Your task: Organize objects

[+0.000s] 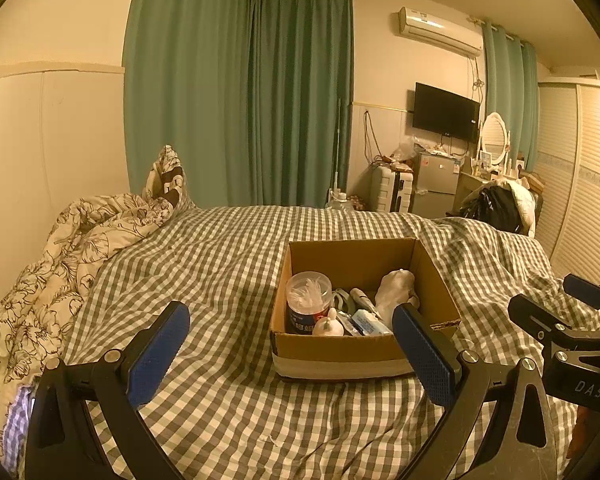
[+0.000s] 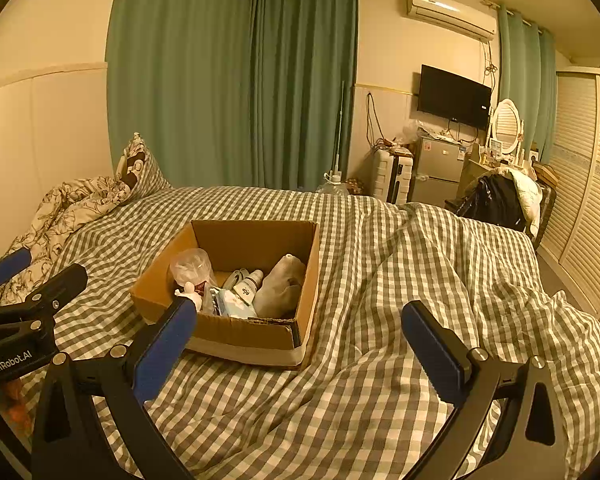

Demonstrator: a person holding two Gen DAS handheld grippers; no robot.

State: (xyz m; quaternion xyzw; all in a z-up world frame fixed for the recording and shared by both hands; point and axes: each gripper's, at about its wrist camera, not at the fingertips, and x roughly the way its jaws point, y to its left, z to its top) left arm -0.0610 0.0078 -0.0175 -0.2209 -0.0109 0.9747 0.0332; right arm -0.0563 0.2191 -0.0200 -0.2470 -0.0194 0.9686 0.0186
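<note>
An open cardboard box (image 1: 342,350) sits on the checked bedspread (image 1: 228,256); it also shows in the right wrist view (image 2: 244,334). Inside it are a clear tub of cotton swabs (image 1: 308,300), a pale stuffed toy (image 1: 394,290), a small bottle (image 2: 250,282), a packet (image 1: 368,322) and a small white figurine (image 1: 328,326). My left gripper (image 1: 292,356) is open and empty, held just in front of the box. My right gripper (image 2: 300,350) is open and empty, to the right of the box front. Each gripper shows at the edge of the other's view.
A crumpled floral quilt (image 1: 80,240) lies at the bed's left. Green curtains (image 1: 240,100) hang behind. A suitcase (image 2: 392,176), small fridge (image 2: 440,168), wall TV (image 2: 454,96), dressing table with mirror (image 2: 506,124) and louvred wardrobe (image 2: 584,184) stand at the right.
</note>
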